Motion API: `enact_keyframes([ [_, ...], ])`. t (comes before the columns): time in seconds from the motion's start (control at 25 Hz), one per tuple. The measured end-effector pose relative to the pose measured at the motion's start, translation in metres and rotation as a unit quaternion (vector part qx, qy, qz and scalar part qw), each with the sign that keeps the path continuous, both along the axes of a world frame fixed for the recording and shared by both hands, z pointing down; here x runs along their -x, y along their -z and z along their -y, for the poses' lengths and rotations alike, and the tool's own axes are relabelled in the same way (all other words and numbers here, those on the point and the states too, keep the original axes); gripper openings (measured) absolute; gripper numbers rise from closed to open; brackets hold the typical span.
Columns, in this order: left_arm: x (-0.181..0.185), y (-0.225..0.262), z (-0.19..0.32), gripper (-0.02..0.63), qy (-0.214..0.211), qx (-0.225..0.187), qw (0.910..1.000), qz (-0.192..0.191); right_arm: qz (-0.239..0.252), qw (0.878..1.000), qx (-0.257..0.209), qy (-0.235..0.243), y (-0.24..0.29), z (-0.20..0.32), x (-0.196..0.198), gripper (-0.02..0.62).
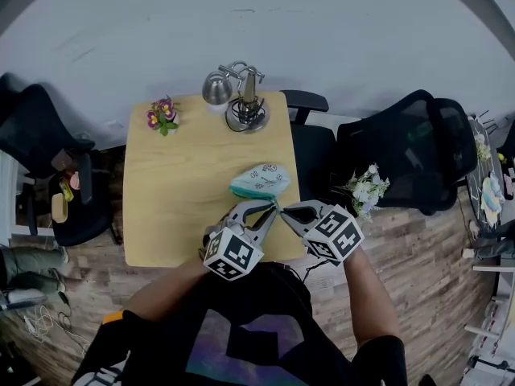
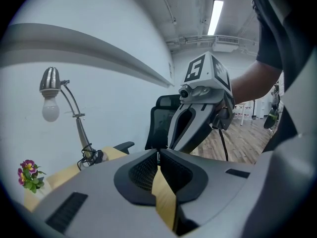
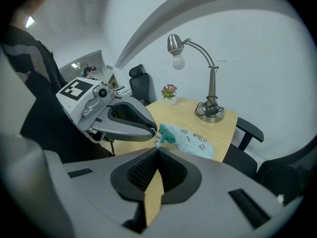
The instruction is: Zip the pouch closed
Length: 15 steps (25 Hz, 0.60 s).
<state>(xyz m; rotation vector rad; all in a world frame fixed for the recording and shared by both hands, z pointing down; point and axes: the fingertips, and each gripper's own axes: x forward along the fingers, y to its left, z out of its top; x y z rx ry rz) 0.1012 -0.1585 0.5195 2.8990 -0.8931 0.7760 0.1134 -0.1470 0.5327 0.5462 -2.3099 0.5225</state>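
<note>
Both grippers meet at the near end of the pouch, which lies on the table toward its right edge. Left gripper: jaws closed, apparently nipping the pouch's teal end. Right gripper: jaws closed on what we read as the white zipper pull (too small to be sure). We judge this step to be anchoring before the draw: hold the left pinch firm, run the pull straight along the zip, and keep the fabric taut.
</note>
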Motion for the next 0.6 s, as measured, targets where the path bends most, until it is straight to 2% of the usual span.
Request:
enact_keyframes([
  [0.32, 0.002, -0.008, 0.000, 0.012, 0.001, 0.017, 0.9999, 0.002, -0.005, 1.000, -0.002, -0.007, -0.001, 0.002, -0.003, 0.018],
  [0.6, 0.033, -0.026, 0.021, 0.009, 0.060, 0.058, 0.9965, -0.006, -0.028, 0.999, 0.006, -0.023, -0.012, 0.000, -0.018, 0.018],
])
